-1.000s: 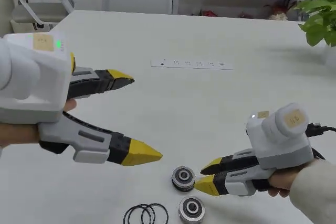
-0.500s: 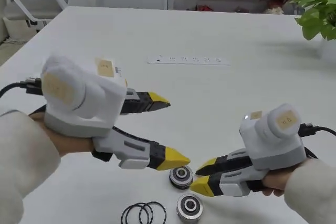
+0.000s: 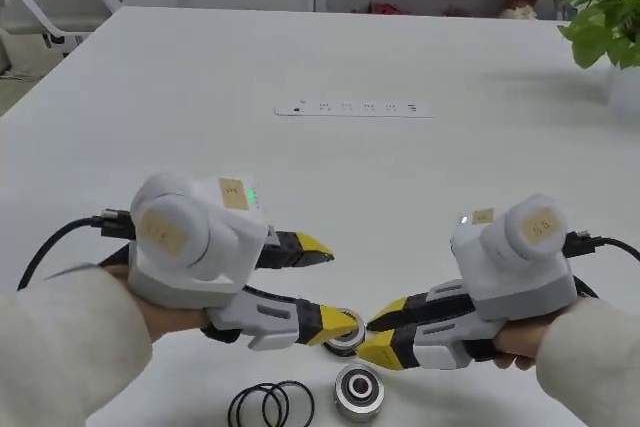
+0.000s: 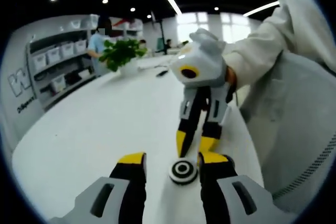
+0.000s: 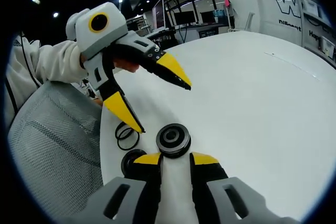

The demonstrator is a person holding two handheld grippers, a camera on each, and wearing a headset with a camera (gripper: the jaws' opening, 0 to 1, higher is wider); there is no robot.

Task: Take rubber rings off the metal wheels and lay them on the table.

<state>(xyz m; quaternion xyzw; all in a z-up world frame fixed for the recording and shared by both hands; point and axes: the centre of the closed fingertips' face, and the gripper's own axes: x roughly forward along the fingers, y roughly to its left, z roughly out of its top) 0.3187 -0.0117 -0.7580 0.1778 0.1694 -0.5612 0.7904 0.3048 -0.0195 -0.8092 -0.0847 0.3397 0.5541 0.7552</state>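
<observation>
A metal wheel (image 3: pixel 346 339) lies flat on the white table (image 3: pixel 350 177), with its dark rubber rim showing in the right gripper view (image 5: pixel 173 139). My left gripper (image 3: pixel 333 287) is wide open; its lower tip reaches over the wheel's left edge. My right gripper (image 3: pixel 375 335) faces it from the right, open by a narrow gap, tips just short of the wheel. In the left gripper view the wheel (image 4: pixel 184 170) sits by my right jaw. A second wheel (image 3: pixel 360 392) lies nearer me, with loose black rubber rings (image 3: pixel 270 405) to its left.
A white power strip (image 3: pixel 352 108) lies across the middle of the table. A potted plant (image 3: pixel 600 7) stands at the far right corner. Chairs and shelves stand beyond the far edge. A cable trails from each gripper.
My left gripper has swung down and to the right until its lower tip is over the wheel. The right gripper has barely moved. The head camera has tilted a little.
</observation>
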